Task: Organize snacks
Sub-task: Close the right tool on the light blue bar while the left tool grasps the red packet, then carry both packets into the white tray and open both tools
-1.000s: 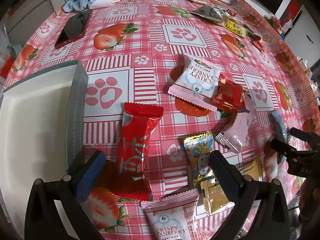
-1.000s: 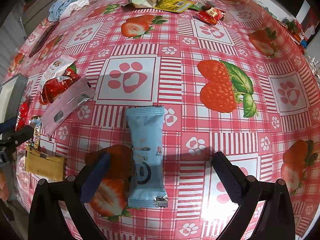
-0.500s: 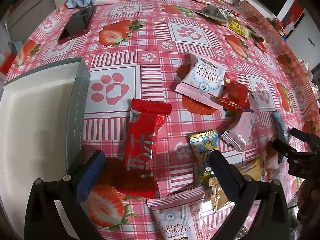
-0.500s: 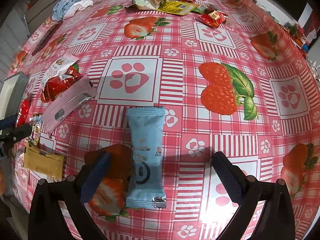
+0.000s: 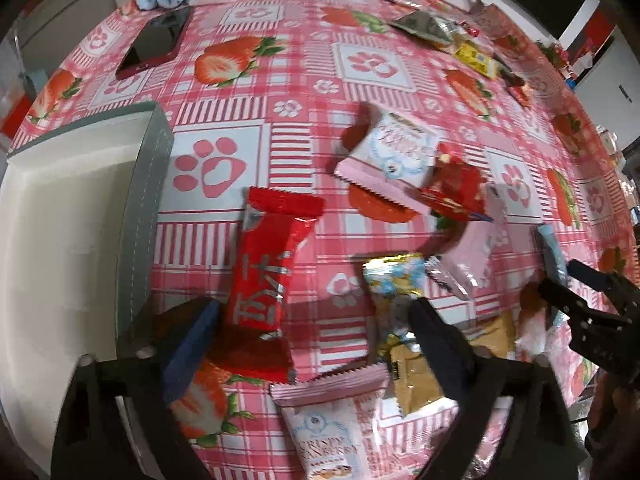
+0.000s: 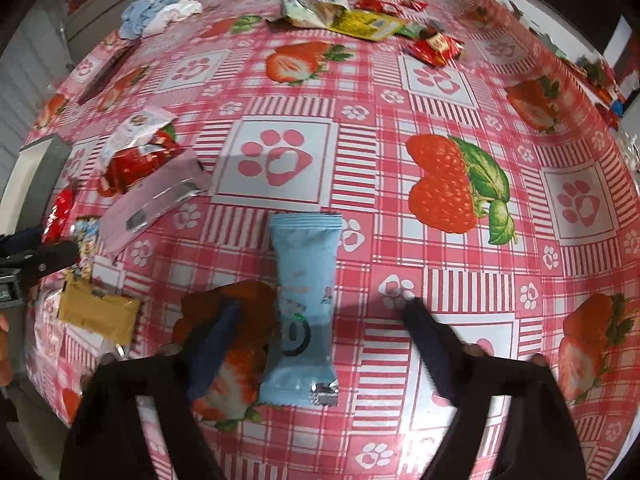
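In the left wrist view, the left gripper [image 5: 310,334] is spread wide, the red snack packet [image 5: 267,276] lying between its fingers, nearer the left one; a white tray [image 5: 148,216] sits to its left.

In the right wrist view, the right gripper [image 6: 318,338] is spread, the blue snack packet [image 6: 302,308] lying flat between its fingers on the strawberry tablecloth [image 6: 440,128].

Tray [image 5: 148,216] left of snack packets [image 5: 272,276]

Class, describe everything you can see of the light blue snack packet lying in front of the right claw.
The light blue snack packet is a long, glossy pillow wrapper with crimped ends, a dark ring logo and a small silver patch near its close end. It lies flat and sealed on the strawberry tablecloth, lengthwise between the fingers of the open right claw, which does not touch it.
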A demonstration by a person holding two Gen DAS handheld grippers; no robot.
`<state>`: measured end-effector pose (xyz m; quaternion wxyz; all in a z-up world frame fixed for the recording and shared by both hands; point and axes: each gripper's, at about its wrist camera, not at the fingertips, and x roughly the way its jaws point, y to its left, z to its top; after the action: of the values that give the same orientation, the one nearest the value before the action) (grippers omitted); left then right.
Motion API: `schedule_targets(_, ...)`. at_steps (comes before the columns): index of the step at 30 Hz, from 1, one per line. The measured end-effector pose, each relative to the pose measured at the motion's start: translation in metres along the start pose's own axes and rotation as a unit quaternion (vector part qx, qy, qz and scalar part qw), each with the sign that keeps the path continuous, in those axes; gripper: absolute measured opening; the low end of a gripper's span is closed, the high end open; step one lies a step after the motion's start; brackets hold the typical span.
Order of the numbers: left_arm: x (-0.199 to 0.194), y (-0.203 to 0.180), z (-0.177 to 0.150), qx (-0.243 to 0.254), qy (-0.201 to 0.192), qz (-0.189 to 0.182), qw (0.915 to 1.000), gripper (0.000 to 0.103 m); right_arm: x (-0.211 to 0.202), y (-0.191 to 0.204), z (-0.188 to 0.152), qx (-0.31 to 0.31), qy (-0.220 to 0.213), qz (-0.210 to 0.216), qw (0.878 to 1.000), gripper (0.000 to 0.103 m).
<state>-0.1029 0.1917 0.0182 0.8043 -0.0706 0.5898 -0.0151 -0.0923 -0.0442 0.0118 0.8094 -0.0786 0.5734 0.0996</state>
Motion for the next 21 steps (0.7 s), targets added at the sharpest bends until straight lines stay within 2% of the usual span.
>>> schedule_targets(1, -0.002, -0.001, 0.0, 0.0, -0.002, -0.005, 1.0, 0.082, -0.002, 0.001, 0.0, -0.003, -0.002, 0.001, 1.0, 0.063)
schedule_targets(3, -0.004, -0.003, 0.0, 0.0, -0.005, -0.019, 0.9998, 0.064, -0.005, 0.0, -0.001, -0.002, -0.006, 0.003, 1.0, 0.043)
schedule_targets(4, -0.005, -0.004, 0.0, -0.001, -0.007, -0.023, 0.9997, 0.057, -0.007, -0.001, -0.001, 0.0, -0.008, 0.006, 1.0, 0.036)
schedule_targets(5, -0.007, -0.004, 0.0, -0.005, -0.009, -0.037, 0.9993, 0.046, -0.008, -0.003, -0.001, 0.005, -0.009, 0.011, 1.0, 0.027)
schedule_targets(6, -0.008, -0.002, -0.002, -0.008, -0.012, -0.042, 0.999, 0.039, -0.009, -0.006, -0.002, 0.013, -0.01, 0.019, 1.0, 0.027)
schedule_targets(7, -0.01, -0.002, -0.002, -0.009, -0.015, -0.039, 0.9991, 0.036, -0.009, -0.01, -0.002, 0.023, -0.009, 0.034, 0.999, 0.027)
schedule_targets(11, -0.013, 0.002, -0.006, -0.005, -0.02, -0.033, 0.9992, 0.034, -0.014, -0.022, -0.007, 0.055, -0.015, 0.07, 0.996, 0.025)
schedule_targets(21, -0.03, 0.001, -0.009, -0.005, -0.048, -0.035, 0.9982, 0.03, -0.037, -0.022, -0.004, 0.057, -0.039, 0.077, 0.995, 0.025)
